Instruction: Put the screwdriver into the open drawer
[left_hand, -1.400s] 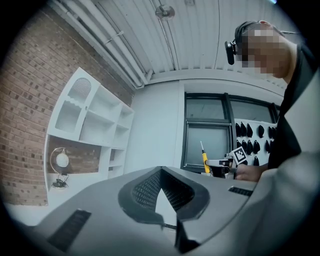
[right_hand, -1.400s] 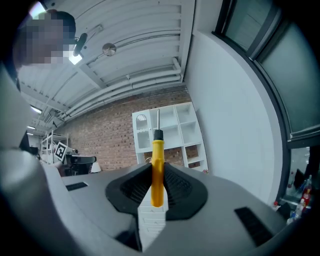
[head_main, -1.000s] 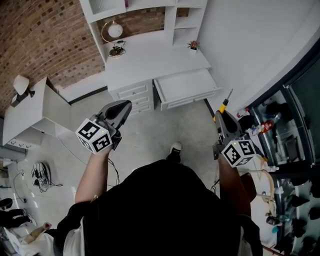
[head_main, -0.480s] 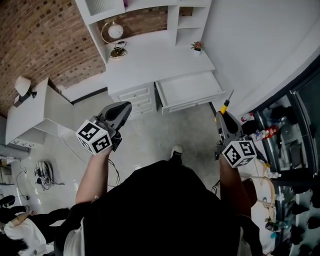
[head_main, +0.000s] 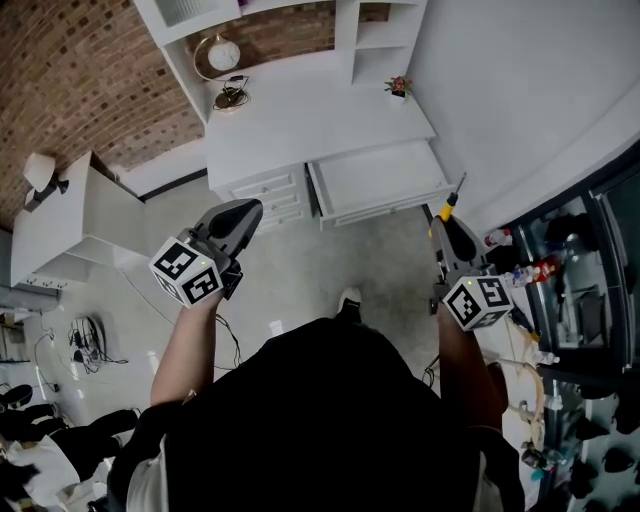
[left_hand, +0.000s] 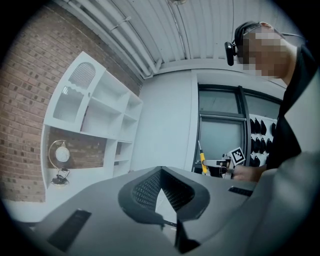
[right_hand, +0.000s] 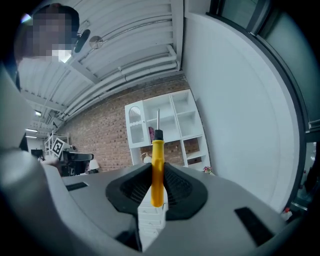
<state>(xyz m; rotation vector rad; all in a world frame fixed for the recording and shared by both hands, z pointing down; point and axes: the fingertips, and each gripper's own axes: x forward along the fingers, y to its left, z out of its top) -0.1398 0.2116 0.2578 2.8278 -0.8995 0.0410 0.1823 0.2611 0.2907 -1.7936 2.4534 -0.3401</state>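
Note:
A screwdriver (right_hand: 158, 170) with a yellow handle and thin metal shaft stands upright between the jaws of my right gripper (right_hand: 158, 192), which is shut on it. In the head view the screwdriver (head_main: 449, 202) pokes out ahead of the right gripper (head_main: 450, 228), just right of the open white drawer (head_main: 378, 178) under the white desk (head_main: 310, 115). My left gripper (head_main: 240, 215) hangs over the floor in front of the desk's closed drawers, shut with nothing between its jaws. The left gripper view shows its pads (left_hand: 165, 192) pressed together and the screwdriver (left_hand: 202, 159) far off.
A white shelf unit (head_main: 280, 20) rises behind the desk against a brick wall, with a round lamp (head_main: 220, 55) and a small plant (head_main: 398, 87) on the desktop. A white side table (head_main: 70, 220) stands at the left. Cables (head_main: 80, 345) lie on the floor. Dark glass cabinets (head_main: 580, 260) fill the right.
The head view has shifted a little, so the desk and drawer sit slightly higher in the picture. Both grippers keep their places and the screwdriver stays held.

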